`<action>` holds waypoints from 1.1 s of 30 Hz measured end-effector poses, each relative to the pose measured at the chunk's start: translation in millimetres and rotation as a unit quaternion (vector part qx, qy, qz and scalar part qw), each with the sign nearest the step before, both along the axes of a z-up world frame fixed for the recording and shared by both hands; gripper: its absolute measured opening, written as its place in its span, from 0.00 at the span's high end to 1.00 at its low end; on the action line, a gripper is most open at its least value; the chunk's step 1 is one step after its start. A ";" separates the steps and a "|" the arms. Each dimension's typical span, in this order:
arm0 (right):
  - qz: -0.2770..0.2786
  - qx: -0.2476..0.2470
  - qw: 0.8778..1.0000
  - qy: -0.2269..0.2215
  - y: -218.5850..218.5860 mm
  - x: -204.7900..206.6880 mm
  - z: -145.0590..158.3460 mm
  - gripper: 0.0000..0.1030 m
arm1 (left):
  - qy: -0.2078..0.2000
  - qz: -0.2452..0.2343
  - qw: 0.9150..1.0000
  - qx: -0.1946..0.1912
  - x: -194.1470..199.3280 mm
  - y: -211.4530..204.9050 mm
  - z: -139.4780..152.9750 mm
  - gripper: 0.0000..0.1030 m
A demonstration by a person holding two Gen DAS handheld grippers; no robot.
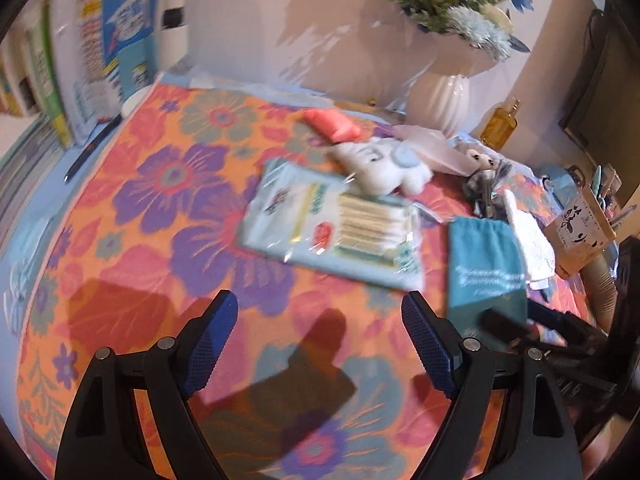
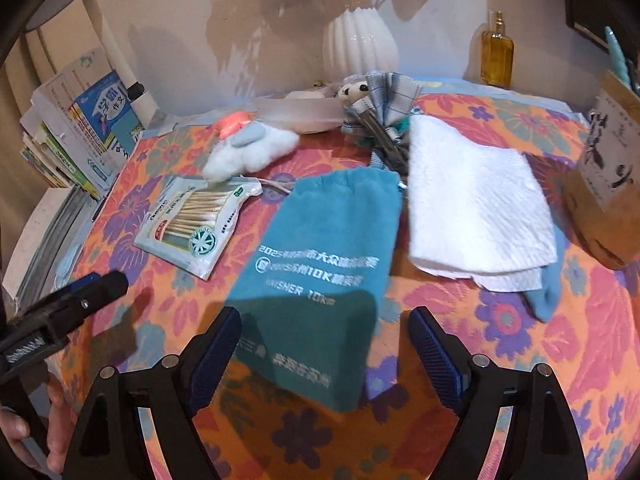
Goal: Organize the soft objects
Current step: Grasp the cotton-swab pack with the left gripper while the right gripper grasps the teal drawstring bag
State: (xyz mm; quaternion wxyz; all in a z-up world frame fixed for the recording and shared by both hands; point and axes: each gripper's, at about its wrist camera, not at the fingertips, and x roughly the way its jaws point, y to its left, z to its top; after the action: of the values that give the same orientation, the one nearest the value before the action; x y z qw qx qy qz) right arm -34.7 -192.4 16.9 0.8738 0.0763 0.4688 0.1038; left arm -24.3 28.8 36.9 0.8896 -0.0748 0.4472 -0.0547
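You face a plain pale wall (image 2: 208,20) behind a table draped in an orange floral cloth (image 1: 140,208), with hard light throwing leafy shadows (image 1: 320,20) on it.

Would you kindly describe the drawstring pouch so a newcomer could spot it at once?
Start at the white ribbed vase by the back wall, then come forward across the flowered tablecloth. The pouch lies flat between the cotton swab pack and the white paper towel. It alone is teal with white printed lettering.
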 end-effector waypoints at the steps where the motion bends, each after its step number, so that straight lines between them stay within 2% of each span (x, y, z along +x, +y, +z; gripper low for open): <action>1: 0.000 -0.002 1.000 -0.001 1.0 0.8 -0.6 0.16 | 0.005 0.000 1.000 0.016 3.4 -6.2 2.4 0.19; 3: 0.003 -0.004 1.000 -0.004 2.6 1.3 -1.4 0.14 | 0.010 0.003 0.999 0.042 9.4 -15.4 6.9 0.19; 7: 0.009 -0.006 1.000 -0.010 4.8 0.8 -2.9 0.10 | 0.022 0.005 1.000 0.015 21.8 -23.3 8.2 0.19; 11: 0.009 0.019 1.000 -0.015 -1.2 -1.4 -3.0 0.10 | 0.021 -0.001 1.000 0.019 35.6 -48.4 -2.9 0.19; 15: 0.011 0.036 0.999 -0.019 -5.4 -4.7 -3.0 0.09 | 0.026 -0.009 0.997 0.072 51.3 -76.9 -24.5 0.19; 18: 0.016 0.038 0.999 -0.020 -4.8 -5.9 -2.8 0.08 | 0.017 0.000 0.994 0.112 50.7 -80.8 -29.3 0.20; 22: 0.023 0.036 0.999 -0.019 -2.4 -7.1 -2.9 0.05 | 0.024 0.012 0.995 0.094 37.2 -50.2 -27.7 0.24; 23: 0.025 0.034 0.999 -0.021 -0.8 -7.9 -2.4 0.04 | 0.029 0.021 0.995 0.094 33.3 -38.2 -28.2 0.27; 29: 0.023 0.030 0.999 -0.021 2.4 -7.2 -2.6 0.04 | 0.049 0.096 0.991 0.085 8.9 42.5 -21.1 0.29; 33: 0.023 0.026 0.999 -0.020 3.3 -6.6 -2.9 0.04 | 0.054 0.093 0.992 0.065 -7.4 51.4 -8.1 0.29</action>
State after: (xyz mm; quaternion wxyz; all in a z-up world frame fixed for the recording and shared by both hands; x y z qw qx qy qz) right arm -41.3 -189.1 14.0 0.8781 0.0860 0.4501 0.1376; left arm -31.7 80.3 28.7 0.8686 -0.0609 0.4878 0.0620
